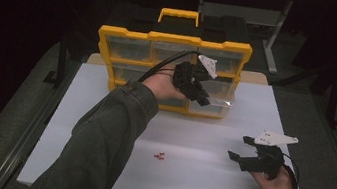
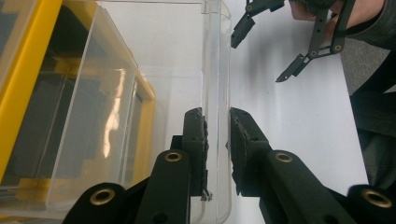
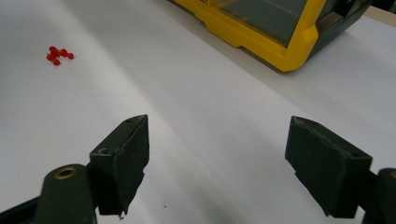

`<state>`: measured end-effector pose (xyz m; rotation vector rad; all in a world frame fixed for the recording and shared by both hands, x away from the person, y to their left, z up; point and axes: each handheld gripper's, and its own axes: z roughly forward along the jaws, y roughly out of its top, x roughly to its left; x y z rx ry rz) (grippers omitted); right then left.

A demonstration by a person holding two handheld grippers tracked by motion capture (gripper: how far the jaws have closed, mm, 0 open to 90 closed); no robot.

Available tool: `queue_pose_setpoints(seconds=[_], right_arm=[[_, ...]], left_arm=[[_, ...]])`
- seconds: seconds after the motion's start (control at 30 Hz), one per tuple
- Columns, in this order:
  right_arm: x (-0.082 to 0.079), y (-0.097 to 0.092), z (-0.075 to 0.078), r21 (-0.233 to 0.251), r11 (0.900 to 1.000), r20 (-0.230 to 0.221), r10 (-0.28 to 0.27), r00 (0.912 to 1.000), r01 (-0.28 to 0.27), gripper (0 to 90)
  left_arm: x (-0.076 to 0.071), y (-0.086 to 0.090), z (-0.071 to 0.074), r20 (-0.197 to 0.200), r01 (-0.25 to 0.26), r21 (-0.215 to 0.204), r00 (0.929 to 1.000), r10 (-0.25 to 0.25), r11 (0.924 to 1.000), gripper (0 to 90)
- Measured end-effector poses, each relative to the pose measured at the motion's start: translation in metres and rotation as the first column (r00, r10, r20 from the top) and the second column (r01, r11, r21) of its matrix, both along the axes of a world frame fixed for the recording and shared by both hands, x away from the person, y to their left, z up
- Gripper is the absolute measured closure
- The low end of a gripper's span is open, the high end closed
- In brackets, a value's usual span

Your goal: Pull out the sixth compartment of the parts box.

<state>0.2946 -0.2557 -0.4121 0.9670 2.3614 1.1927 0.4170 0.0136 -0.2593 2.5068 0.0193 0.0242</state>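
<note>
We see the left gripper [image 2: 217,135] closed on the front wall of a clear plastic drawer [image 2: 219,56], with one pad on each side of the thin wall. The drawer is partly out of the yellow organizer case [image 1: 130,33], which stands upright at the far side of the white bench [image 1: 198,149]. The right gripper [image 3: 217,154] is wide open and holds nothing; it rests low over the bench, well apart from the small red beads [image 3: 57,54].

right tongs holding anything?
No: in the right gripper view the right tongs stand wide open over the bare white table, with nothing between the pads.
</note>
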Motion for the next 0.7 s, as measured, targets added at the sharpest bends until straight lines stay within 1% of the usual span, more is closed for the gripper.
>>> queue_pose_setpoints(seconds=[0.2, 0.3, 0.37, 0.4, 0.5, 0.57, 0.6, 0.63, 0.7], right_arm=[[-0.0002, 0.0005, 0.0, -0.003, 1.0, -0.002, 0.001, 1.0, -0.001, 20.8], [-0.0001, 0.0002, 0.0, -0.001, 1.0, 0.001, 0.001, 1.0, -0.001, 20.8], [-0.0002, 0.0002, 0.0, -0.001, 1.0, 0.0, 0.0, 1.0, 0.0, 20.8], [-0.0002, 0.0004, 0.0, -0.001, 1.0, -0.002, 0.001, 1.0, -0.001, 20.7], [0.0, 0.0003, -0.0001, -0.002, 1.0, -0.003, 0.002, 1.0, -0.002, 20.7], [0.0004, 0.0003, -0.0003, -0.003, 1.0, -0.001, 0.002, 1.0, -0.002, 20.6], [0.0006, 0.0002, -0.0003, -0.004, 1.0, -0.001, 0.002, 1.0, -0.002, 20.5], [0.0006, 0.0003, -0.0004, -0.004, 1.0, -0.003, 0.001, 1.0, -0.001, 20.5], [0.0005, 0.0006, -0.0002, -0.003, 1.0, -0.002, -0.001, 1.0, 0.001, 20.5]], left_arm=[[-0.0028, 0.0003, 0.0, 0.0, 0.008, 0.001, 1.0, -0.008, 1.0, 77.2], [-0.0033, 0.0012, -0.0004, -0.003, 0.004, -0.005, 1.0, -0.004, 1.0, 77.1], [-0.0035, 0.0015, -0.0015, -0.007, 0.006, -0.004, 1.0, -0.006, 1.0, 77.1], [-0.004, 0.0015, -0.0028, -0.004, 0.015, 0.002, 0.9999, -0.015, 0.9999, 77.1], [-0.0045, 0.0016, -0.0033, -0.003, 0.014, 0.0, 0.9999, -0.014, 0.9999, 76.6], [-0.0045, 0.0019, -0.0031, -0.012, 0.0, -0.009, 0.9999, 0.0, 1.0, 73.6], [-0.0048, 0.0024, -0.0021, -0.007, -0.002, -0.011, 1.0, 0.002, 0.9999, 71.3], [-0.0057, 0.0027, -0.0015, -0.007, -0.013, -0.022, 0.9999, 0.012, 0.9997, 68.6], [-0.0067, 0.0041, 0.0013, -0.006, -0.02, -0.039, 0.9998, 0.02, 0.999, 66.2]])
